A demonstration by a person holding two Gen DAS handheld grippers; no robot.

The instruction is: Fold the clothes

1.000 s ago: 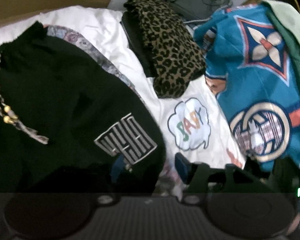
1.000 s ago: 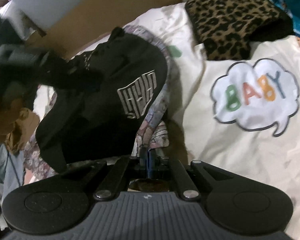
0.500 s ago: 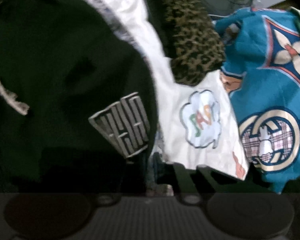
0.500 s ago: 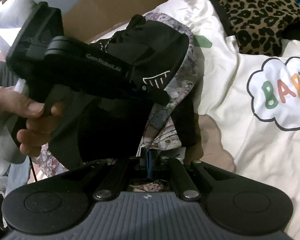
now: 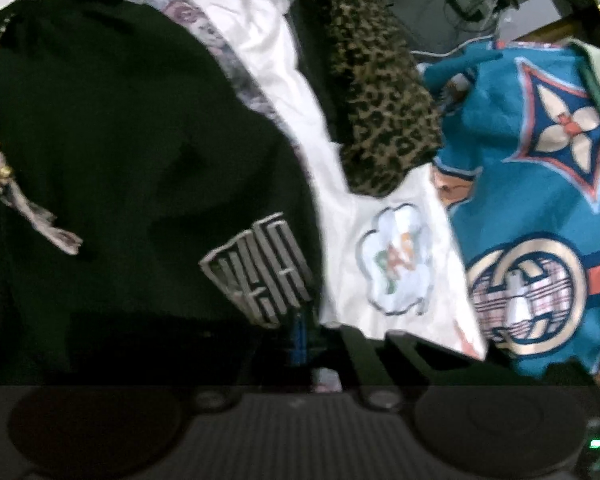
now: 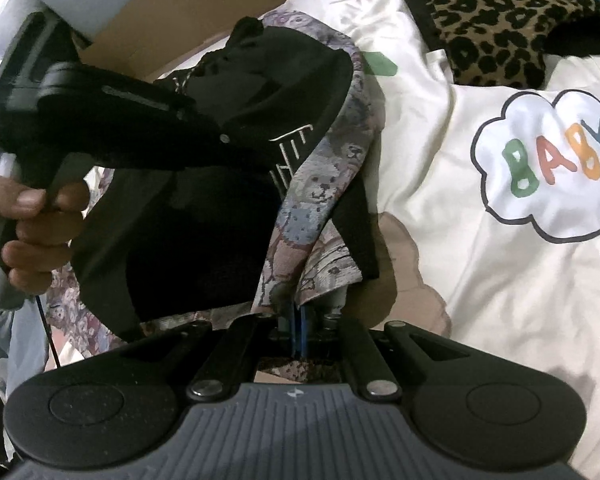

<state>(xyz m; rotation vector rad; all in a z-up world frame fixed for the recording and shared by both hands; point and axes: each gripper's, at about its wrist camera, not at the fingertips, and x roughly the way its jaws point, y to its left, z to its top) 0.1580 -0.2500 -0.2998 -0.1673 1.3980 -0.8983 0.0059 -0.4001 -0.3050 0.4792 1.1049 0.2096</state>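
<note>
— Where's the garment?
— The black garment with the bear-print lining lies on the white BABY sheet, beside the leopard-print cloth.
— And your tools?
— My right gripper is pinched on the lining's hem; my left gripper sits at the black hem, whether it grips I cannot tell

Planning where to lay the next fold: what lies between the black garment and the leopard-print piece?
In the left wrist view, a strip of white bedding separates the black garment from the leopard-print piece.
</note>
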